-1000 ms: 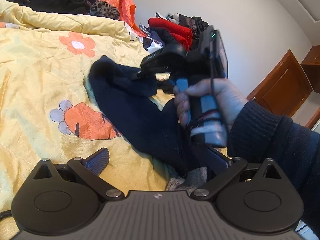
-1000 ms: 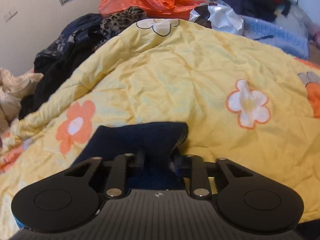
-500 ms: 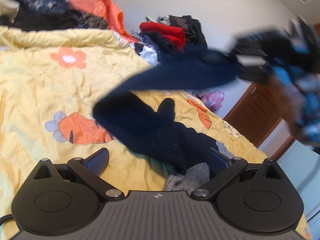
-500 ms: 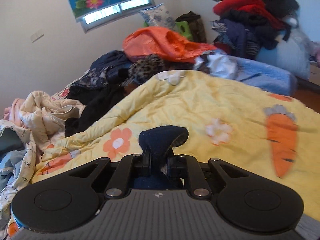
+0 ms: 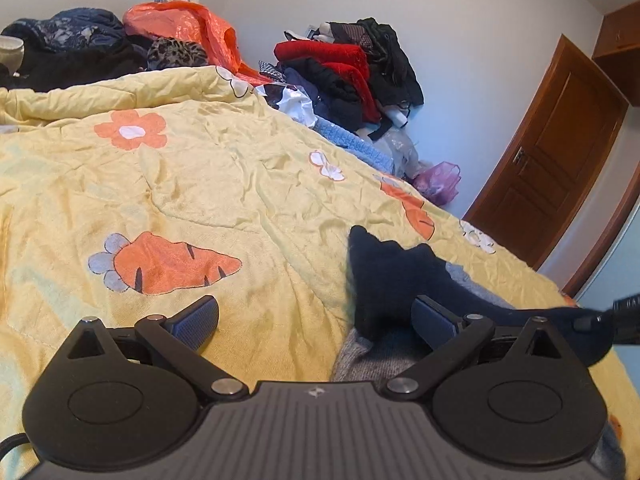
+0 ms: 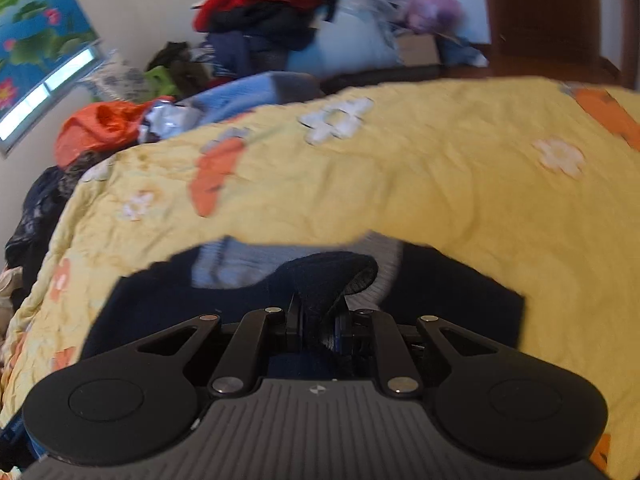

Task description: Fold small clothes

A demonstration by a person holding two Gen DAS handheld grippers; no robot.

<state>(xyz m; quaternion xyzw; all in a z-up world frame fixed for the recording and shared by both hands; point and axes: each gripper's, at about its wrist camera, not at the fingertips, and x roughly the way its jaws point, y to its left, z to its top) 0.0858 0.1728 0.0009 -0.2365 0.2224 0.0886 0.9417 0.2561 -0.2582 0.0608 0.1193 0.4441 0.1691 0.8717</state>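
Observation:
A dark navy sock (image 5: 386, 276) with a grey and pale blue part (image 5: 370, 360) lies on the yellow quilt (image 5: 224, 184), at the lower right of the left wrist view. My left gripper (image 5: 314, 314) is open just above the quilt; its right finger (image 5: 434, 318) hangs over the sock and nothing is between the jaws. In the right wrist view, which is blurred, my right gripper (image 6: 318, 312) is shut on one end of the sock (image 6: 332, 276), held over the rest of the sock (image 6: 160, 304). A bit of the right gripper (image 5: 624, 316) shows at the left wrist view's right edge.
Heaps of clothes lie at the far side of the bed: a red and black pile (image 5: 344, 68), an orange plastic bag (image 5: 188, 28) and dark garments (image 5: 72, 52). A purple bag (image 5: 438, 182) sits on the floor by a wooden door (image 5: 548, 152).
The right gripper has swung the sock's end from the middle of the quilt across to the right, over the rest of the sock. The left gripper has stayed open and barely moved.

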